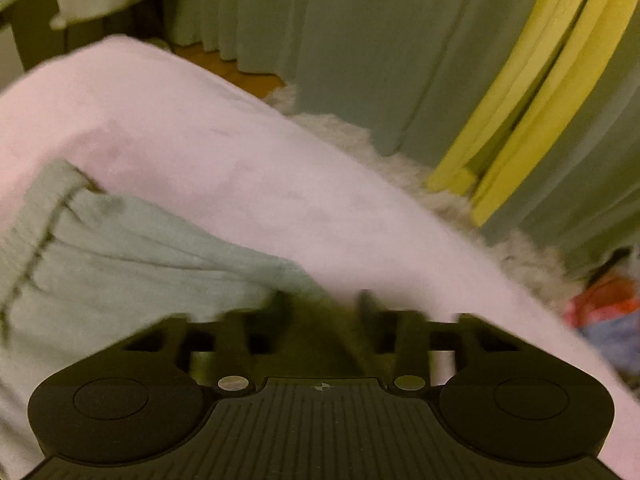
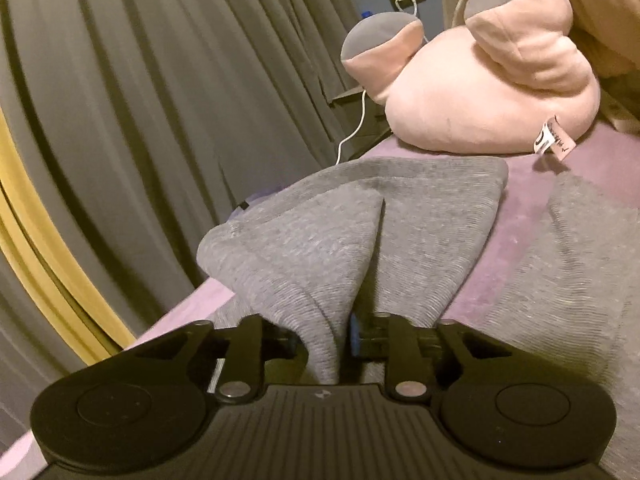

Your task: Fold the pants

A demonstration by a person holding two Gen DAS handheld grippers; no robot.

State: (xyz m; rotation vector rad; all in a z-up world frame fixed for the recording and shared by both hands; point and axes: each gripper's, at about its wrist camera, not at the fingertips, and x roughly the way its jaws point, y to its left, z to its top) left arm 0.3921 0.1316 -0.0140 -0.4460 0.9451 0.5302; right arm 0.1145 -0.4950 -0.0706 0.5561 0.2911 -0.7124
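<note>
Gripping pants (image 2: 320, 248) — right gripper (image 2: 323, 334) clenched | left gripper (image 1: 320, 304) — fingers' state unclear, blurred

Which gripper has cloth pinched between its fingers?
The right gripper: a fold of the grey pants runs up between its fingers. The left gripper shows a bare gap.

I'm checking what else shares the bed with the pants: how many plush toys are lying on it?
1. A pink plush toy with grey-tipped parts lies at the far end of the purple bedsheet, beyond the grey pants. Others may lie outside both views.
</note>
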